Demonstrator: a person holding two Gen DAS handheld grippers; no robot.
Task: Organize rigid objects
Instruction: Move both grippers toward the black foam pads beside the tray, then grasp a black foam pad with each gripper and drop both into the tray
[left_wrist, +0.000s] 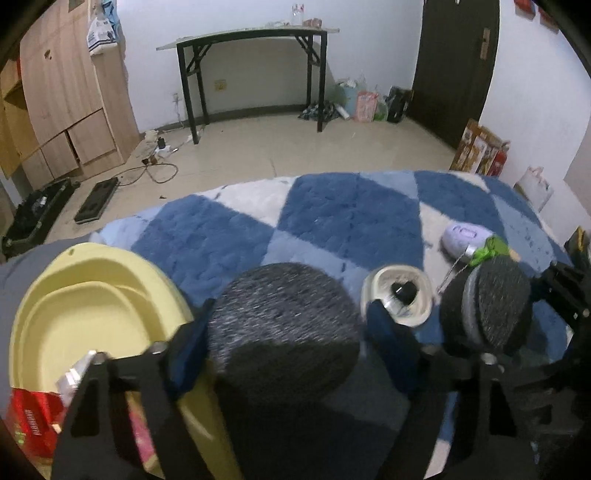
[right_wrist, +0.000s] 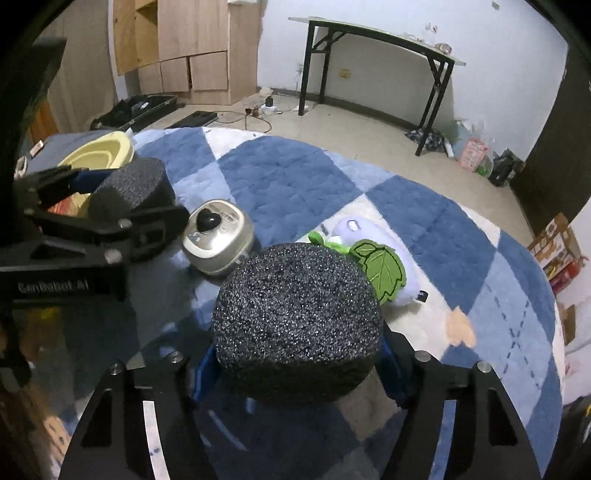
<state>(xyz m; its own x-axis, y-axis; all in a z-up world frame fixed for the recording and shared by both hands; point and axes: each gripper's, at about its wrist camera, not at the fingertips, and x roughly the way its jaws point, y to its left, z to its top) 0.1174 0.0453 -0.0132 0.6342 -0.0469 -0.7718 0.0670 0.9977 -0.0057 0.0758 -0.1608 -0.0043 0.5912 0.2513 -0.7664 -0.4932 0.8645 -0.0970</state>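
Between your left fingers: the left foam puck (left_wrist: 284, 314), a fat round disc of dark grey foam. It fills the gap in the left gripper (left_wrist: 286, 323).
Left grip: clamped on it as far as I can see, with a blue pad (left_wrist: 186, 354) snug against each side.
Between your right fingers: the right foam puck (right_wrist: 299, 314), same deal. It's sitting low in the right gripper (right_wrist: 299, 363), just above the rug.
Right grip: also clenched on its puck, blue pads touching both flanks.
Foam look: coarse, open-cell and speckled charcoal with pale flecks. Flat top, rounded edge, matte, slightly crumbly looking.
Just ahead of your left gripper, a bit to its right: a small tin (left_wrist: 397, 295). It's round-cornered, shiny silver-white metal, with a glossy black heart-shaped knob on the lid. It lies on the rug between your two grippers.
Ahead of your right gripper: a lilac plush toy (right_wrist: 380, 269), soft and fuzzy, with a green felt leaf stitched with veins. It's just beyond that puck.
Left of your left gripper: a yellow basin (left_wrist: 92, 306) in smooth plastic, oval with stepped walls. A red packet (left_wrist: 29, 421) sits at its near end.
Under everything: a rug (right_wrist: 295, 173), thick and fluffy, in dark blue, light blue and white diamonds.
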